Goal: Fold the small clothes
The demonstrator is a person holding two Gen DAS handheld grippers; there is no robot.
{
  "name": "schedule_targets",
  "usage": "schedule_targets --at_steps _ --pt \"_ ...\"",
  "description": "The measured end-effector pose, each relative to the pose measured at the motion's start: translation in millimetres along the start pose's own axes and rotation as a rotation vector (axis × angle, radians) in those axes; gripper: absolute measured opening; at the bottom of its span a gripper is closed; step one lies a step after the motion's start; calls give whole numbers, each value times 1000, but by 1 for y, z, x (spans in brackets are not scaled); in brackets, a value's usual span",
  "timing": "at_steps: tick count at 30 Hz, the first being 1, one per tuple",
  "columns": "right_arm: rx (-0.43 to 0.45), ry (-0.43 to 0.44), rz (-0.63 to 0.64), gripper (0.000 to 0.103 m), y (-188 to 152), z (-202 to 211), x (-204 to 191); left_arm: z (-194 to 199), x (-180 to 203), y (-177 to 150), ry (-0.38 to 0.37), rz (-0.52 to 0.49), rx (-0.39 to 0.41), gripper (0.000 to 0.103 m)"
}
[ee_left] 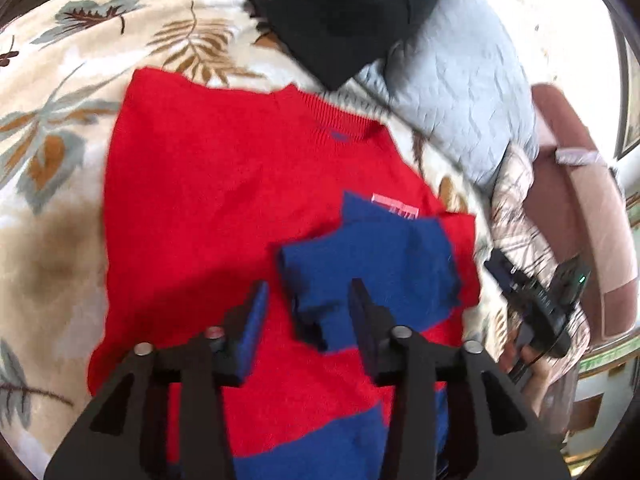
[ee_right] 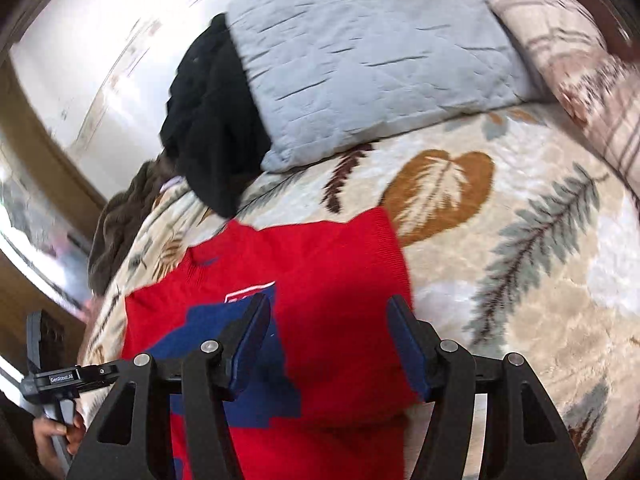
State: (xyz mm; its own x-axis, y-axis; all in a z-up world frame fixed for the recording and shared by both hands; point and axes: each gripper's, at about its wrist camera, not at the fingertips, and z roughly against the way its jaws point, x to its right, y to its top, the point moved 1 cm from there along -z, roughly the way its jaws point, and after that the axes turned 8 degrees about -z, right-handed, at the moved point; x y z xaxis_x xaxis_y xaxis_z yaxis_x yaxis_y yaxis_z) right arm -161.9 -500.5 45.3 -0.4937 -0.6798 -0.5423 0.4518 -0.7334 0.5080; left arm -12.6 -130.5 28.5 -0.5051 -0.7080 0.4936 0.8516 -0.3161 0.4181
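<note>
A red sweater (ee_left: 224,208) with blue patches lies partly folded on the leaf-patterned bedspread (ee_left: 60,128), near a grey pillow (ee_right: 372,68) and black garment (ee_left: 344,16) at the far side. The left gripper (ee_left: 308,312) and right gripper (ee_right: 330,340) hover over it, jaws parted, holding nothing.

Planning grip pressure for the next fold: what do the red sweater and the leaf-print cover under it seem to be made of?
Red sweater: looks like matte knit, with a ribbed collar. Leaf-print cover: seemingly plush fleece, with a soft fuzzy sheen; blur leaves the fibre open.
</note>
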Motion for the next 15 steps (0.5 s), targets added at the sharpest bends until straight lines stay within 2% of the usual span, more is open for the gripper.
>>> schedule_targets --at_steps 3,5,7,8,10,12,14,15 --pt "-2 -19 -14 63 0 -6 2 -19 0 7 -29 5 -14 41" --pt "-15 -40 -5 63 -1 -13 2 -37 4 7 17 -25 -50 38" --pt "-29 -61 -5 63 -1 -18 7 -43 12 5 79 -81 -42 25" --pt "-46 -74 -7 62 -1 -24 9 -43 16 5 115 -107 -38 10" --pt "-64 -87 -6 55 -2 -31 11 -41 17 5 111 -109 -29 5" --pt "-63 -105 12 19 -3 -33 9 -29 19 7 115 -116 18 5" --pt "-39 -102 25 12 -3 -27 4 -14 21 12 109 -126 86 4" --pt "-18 -78 34 2 -3 -22 -1 -6 22 15 109 -126 114 4"
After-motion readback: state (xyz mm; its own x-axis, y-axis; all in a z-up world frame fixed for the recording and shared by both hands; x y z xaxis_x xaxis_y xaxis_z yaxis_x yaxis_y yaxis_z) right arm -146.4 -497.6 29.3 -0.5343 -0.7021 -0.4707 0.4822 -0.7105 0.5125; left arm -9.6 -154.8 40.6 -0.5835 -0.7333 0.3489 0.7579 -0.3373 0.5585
